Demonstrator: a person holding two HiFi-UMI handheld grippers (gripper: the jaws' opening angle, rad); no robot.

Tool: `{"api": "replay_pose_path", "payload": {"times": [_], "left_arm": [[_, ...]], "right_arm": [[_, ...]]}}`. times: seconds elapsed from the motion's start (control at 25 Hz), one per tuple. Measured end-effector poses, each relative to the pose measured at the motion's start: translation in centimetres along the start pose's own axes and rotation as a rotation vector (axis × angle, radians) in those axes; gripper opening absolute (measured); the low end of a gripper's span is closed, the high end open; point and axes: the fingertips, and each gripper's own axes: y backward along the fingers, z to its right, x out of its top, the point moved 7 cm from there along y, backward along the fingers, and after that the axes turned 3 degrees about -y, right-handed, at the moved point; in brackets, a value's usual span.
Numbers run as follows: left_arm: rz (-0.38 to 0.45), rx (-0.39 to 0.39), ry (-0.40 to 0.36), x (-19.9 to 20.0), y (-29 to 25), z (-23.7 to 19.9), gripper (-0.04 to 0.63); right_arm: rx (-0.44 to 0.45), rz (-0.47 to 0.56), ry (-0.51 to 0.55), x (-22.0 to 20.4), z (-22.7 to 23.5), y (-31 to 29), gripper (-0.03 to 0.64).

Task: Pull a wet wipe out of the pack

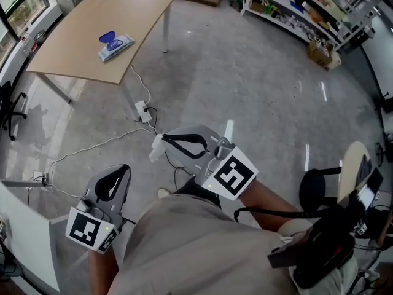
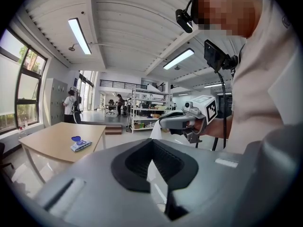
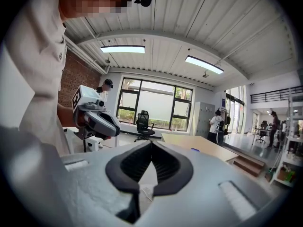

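Observation:
The wet wipe pack, white with a blue lid flipped open, lies on the wooden table far ahead at upper left. It shows small in the left gripper view as the pack. My right gripper is held near the person's waist, shut on a white wet wipe that hangs from its tips. The right gripper view shows that wipe pinched between the closed jaws of the right gripper. My left gripper is lower left, shut and empty. From the left gripper I see the right gripper with the wipe dangling.
White cables and a power strip lie on the grey floor by a table leg. Shelving stands at the back right, a black stool at right. An office chair and distant people stand by the windows.

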Motion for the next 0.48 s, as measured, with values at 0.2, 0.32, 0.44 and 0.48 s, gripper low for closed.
{"api": "replay_pose_path", "payload": {"times": [0.2, 0.32, 0.44, 0.48], "left_arm": [[-0.006, -0.007, 0.005, 0.5, -0.4, 0.0, 0.006], [-0.010, -0.019, 0.003, 0.6, -0.5, 0.2, 0.006], [-0.004, -0.024, -0.003, 0.0, -0.6, 1.4, 0.006], [-0.002, -0.025, -0.004, -0.1, -0.6, 1.7, 0.006]], "right_arm": [[0.010, 0.001, 0.022, 0.9, 0.3, 0.1, 0.003], [0.011, 0.000, 0.037, 1.2, 0.2, 0.3, 0.003], [0.007, 0.004, 0.050, 0.6, -0.4, 1.4, 0.004], [0.006, 0.007, 0.053, 0.5, -0.5, 1.7, 0.003]]}}
